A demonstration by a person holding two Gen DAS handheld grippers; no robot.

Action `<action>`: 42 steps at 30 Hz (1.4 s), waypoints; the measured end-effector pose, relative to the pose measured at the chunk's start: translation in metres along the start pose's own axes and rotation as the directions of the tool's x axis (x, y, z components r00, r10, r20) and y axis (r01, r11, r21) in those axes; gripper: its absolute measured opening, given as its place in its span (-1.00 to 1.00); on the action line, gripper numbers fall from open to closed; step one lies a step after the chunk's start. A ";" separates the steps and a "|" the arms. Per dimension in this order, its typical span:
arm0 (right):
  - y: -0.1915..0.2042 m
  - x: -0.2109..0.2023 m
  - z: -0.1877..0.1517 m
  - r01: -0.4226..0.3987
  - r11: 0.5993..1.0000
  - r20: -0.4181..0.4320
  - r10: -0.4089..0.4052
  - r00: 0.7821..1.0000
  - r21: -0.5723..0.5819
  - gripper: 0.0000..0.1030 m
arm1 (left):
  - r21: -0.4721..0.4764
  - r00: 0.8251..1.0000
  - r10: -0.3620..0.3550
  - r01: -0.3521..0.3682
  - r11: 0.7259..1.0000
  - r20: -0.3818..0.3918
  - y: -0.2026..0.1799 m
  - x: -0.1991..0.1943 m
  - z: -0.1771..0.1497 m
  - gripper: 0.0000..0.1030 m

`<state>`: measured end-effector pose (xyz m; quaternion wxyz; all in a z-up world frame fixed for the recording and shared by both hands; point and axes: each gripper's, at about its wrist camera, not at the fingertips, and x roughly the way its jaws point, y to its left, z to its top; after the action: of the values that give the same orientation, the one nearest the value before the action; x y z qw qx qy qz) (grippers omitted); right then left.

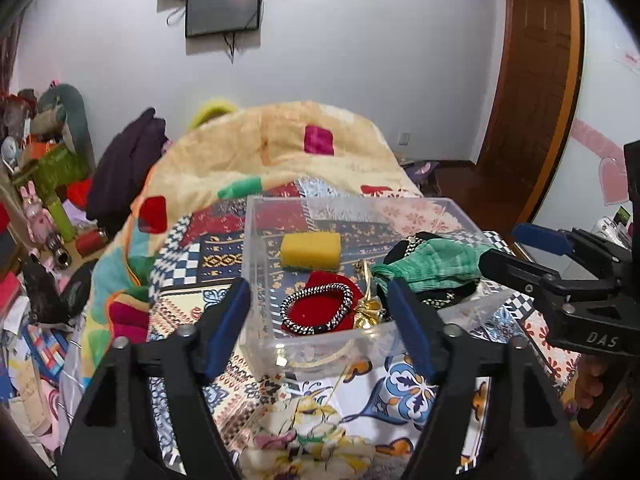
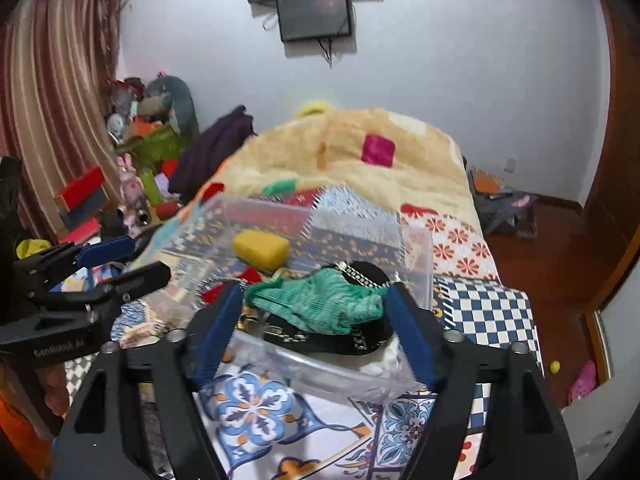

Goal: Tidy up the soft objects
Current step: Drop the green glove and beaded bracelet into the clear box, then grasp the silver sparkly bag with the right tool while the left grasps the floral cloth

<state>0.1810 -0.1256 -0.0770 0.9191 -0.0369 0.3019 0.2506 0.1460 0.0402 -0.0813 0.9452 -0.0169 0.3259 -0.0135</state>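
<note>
Evidently packing is nearly done: both the left gripper (image 1: 318, 300) and right gripper (image 2: 314, 312) gape empty over the clear box (image 1: 256, 276), where the green sock (image 2: 320, 304) probably needs tucking.

The right gripper (image 1: 496, 248) shows at about three o'clock in the left wrist view, and its black body has the white letters "DAS" on it. The left gripper (image 2: 132, 260) shows at about nine o'clock in the right wrist view, and its black body has pale writing that looks like "GenRobot AI", though the letters are faint and hard to be sure of. No other words or numbers can be read; a small pink sign (image 1: 631, 58) on the wall at about two o'clock is too tiny to make out.
</note>
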 end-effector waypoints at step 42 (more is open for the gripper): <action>0.084 0.035 -0.093 -0.337 0.941 -0.316 0.313 0.896 -0.023 0.16 | -0.053 0.982 0.087 -0.097 0.994 -0.166 0.031 -0.003 -0.111 -0.79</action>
<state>0.1146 -0.0575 -0.1662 0.8038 -0.0600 0.4336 0.4029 0.0753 0.0689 -0.1680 0.9139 -0.0294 0.4030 0.0386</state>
